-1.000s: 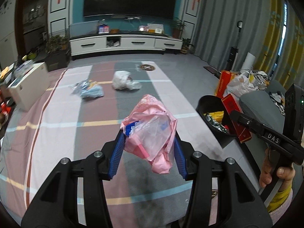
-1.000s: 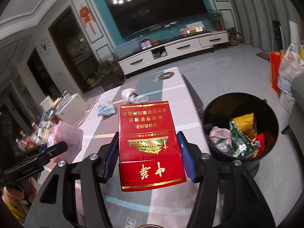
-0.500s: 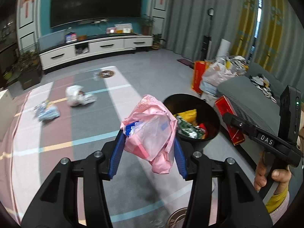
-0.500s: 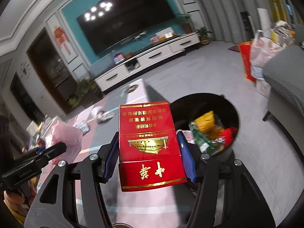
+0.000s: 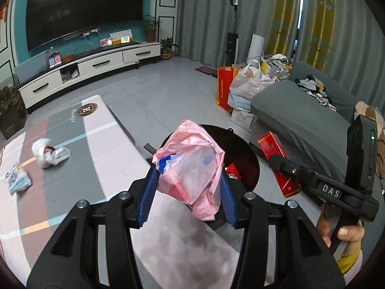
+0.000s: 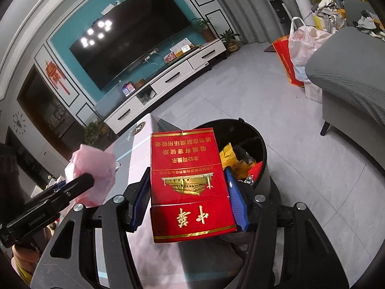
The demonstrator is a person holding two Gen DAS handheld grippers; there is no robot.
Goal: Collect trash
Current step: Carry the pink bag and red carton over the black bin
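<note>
Left claw [image 5: 187, 187] clamped on a pink plastic bag [image 5: 192, 168], bunched between the blue pads and sagging past them; right claw [image 6: 190, 192] clamped on the flat sides of a red carton [image 6: 190, 180]. Both loads just ahead of and above the black bin [image 6: 262, 149], whose mouth opens beyond the tips. Bag likely light, soft and slippery, prone to cling on release; best held by the gathered bulk. Carton probably light, stiff yet crushable; side faces suit the pads. Beyond the left claw on the striped surface [image 5: 101, 149], a white crumpled bag [image 5: 49, 153] and a bluish wrapper [image 5: 18, 180]. Bag contents only dimly visible; bin bottom hidden behind the loads.
</note>
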